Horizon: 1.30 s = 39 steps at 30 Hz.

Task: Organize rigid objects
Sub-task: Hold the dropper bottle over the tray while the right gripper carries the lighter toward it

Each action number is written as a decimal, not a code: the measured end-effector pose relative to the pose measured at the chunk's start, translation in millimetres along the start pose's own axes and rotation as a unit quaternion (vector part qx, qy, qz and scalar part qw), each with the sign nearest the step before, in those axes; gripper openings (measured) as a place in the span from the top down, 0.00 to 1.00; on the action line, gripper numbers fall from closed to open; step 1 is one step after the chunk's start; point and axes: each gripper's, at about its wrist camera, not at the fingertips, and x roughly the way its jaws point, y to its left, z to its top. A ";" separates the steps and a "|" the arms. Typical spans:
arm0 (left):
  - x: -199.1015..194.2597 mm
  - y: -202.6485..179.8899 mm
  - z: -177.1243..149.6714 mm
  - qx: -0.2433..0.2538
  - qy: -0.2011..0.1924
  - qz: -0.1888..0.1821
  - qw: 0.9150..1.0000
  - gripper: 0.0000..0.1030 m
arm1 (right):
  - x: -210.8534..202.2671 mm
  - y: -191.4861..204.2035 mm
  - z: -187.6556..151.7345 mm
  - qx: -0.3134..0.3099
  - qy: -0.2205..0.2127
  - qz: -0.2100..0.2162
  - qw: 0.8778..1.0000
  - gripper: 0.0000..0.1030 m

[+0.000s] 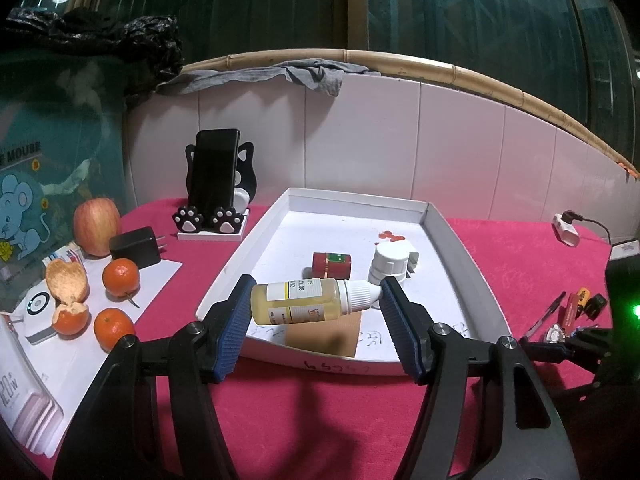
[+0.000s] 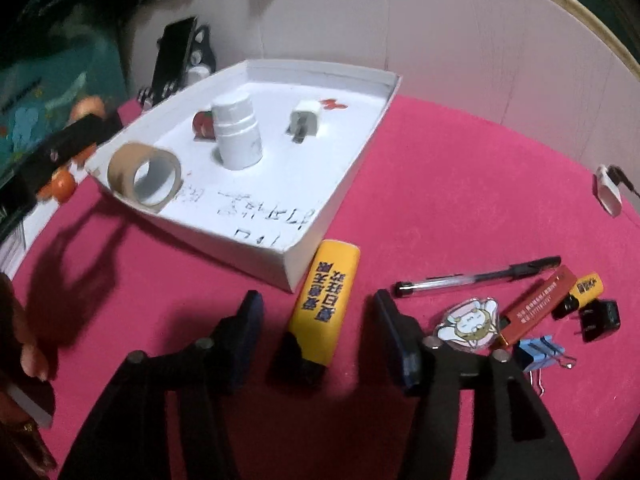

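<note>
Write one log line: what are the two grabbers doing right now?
left gripper: shut on dropper bottle above white tray | right gripper: open around yellow lighter

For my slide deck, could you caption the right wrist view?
Right gripper open around a yellow lighter lying on the pink cloth beside the white tray.
</note>
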 end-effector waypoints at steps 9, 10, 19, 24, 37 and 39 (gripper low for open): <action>-0.3 -0.6 0.4 -0.007 0.002 -0.007 1.000 0.38 | 3.9 -10.7 -1.4 0.010 0.013 0.009 1.000 0.13; -0.1 0.4 0.3 -0.007 0.001 -0.007 1.000 0.38 | 3.8 -10.7 -1.2 0.011 0.014 0.010 1.000 0.13; 1.1 -0.3 0.3 -0.017 0.003 -0.009 1.000 0.38 | -9.8 -14.7 -3.8 0.005 0.003 -0.001 1.000 0.74; -0.4 0.3 0.3 -0.014 -0.001 -0.007 1.000 0.38 | -15.6 -25.1 -8.7 0.034 -0.004 0.026 0.999 0.78; -2.6 1.9 1.7 -0.024 -0.003 0.001 1.000 0.38 | -68.6 -28.6 7.3 0.066 -0.155 0.043 0.985 0.78; -2.4 1.3 3.4 -0.022 -0.001 0.003 1.000 0.38 | -73.2 -25.3 12.2 0.062 -0.173 0.044 0.982 0.78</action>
